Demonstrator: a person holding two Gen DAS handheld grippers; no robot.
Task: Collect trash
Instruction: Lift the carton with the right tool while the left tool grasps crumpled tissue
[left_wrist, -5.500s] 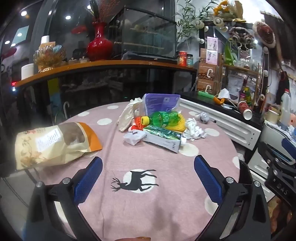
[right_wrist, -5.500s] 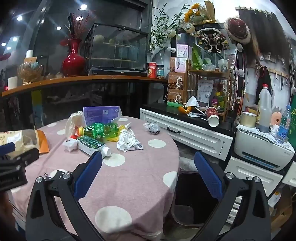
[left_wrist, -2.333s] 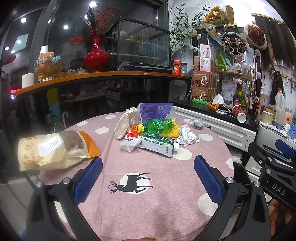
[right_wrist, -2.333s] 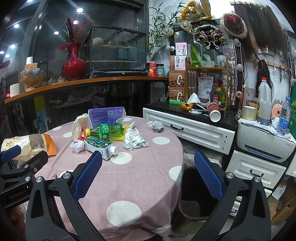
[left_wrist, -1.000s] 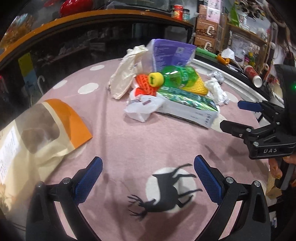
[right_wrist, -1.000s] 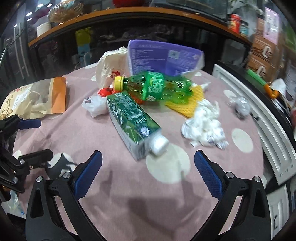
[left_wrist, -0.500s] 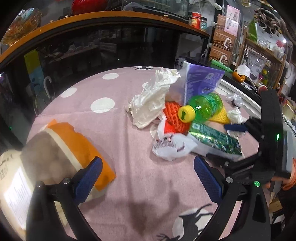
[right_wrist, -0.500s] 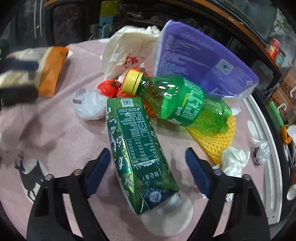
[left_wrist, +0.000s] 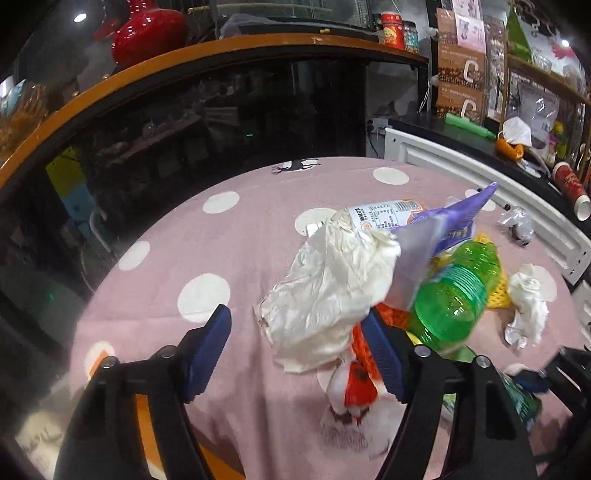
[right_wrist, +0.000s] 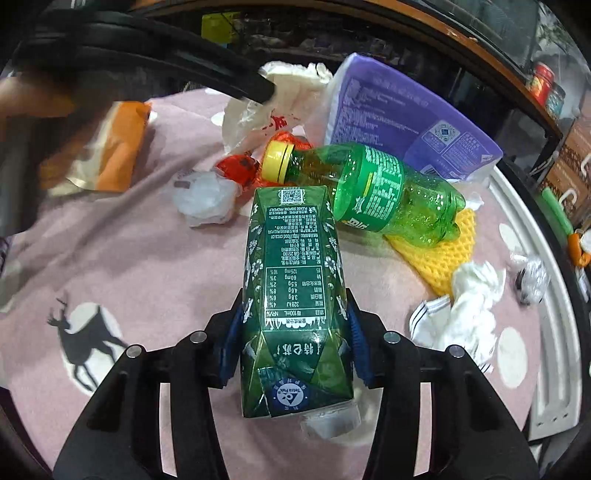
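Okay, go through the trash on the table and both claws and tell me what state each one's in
Green carton: lying flat, between the right claw's pads.
Green bottle: on its side, yellow cap on.
White plastic bag: crumpled, between the left claw's pads, not yet pinched.
Left claw: closing.
Right claw: closing on the carton.

Orange-and-cream bag mostly hidden behind left hand-held gripper, blurred at 7 o'clock. Carton hides its own white cap partly. Purple packet motion-blurred.

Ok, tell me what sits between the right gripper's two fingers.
The green carton lies lengthwise between the closing right gripper pads, as the right wrist view shows.
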